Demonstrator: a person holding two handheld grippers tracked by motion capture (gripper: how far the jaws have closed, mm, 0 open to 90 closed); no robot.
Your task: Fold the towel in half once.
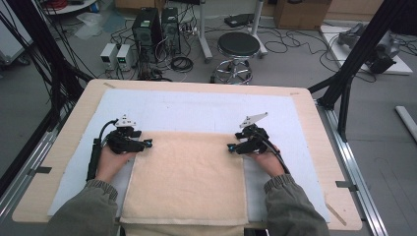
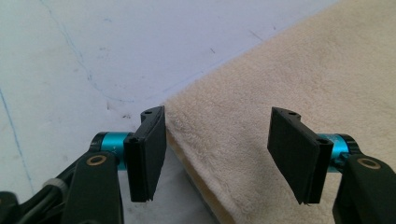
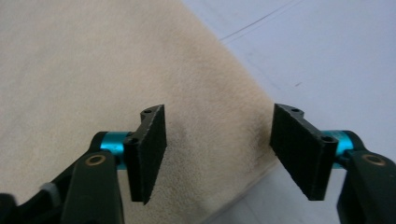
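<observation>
Towel [image 1: 184, 177] far corners between both hands' parted fingers [image 2: 148, 154]

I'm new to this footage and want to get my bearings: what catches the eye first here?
A cream towel lies flat on the white mat, reaching the table's near edge. The left gripper and right gripper sit at its two far corners, jaws open astride the towel's edges. Behind the table stands a black stool.

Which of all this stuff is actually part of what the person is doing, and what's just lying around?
In use:
- towel, cream, flat on the table
- left gripper, open at the towel's far left corner
- right gripper, open at its far right corner
- white mat under the towel

Lying about:
- stool
- computer towers
- floor cables
- cardboard box
</observation>
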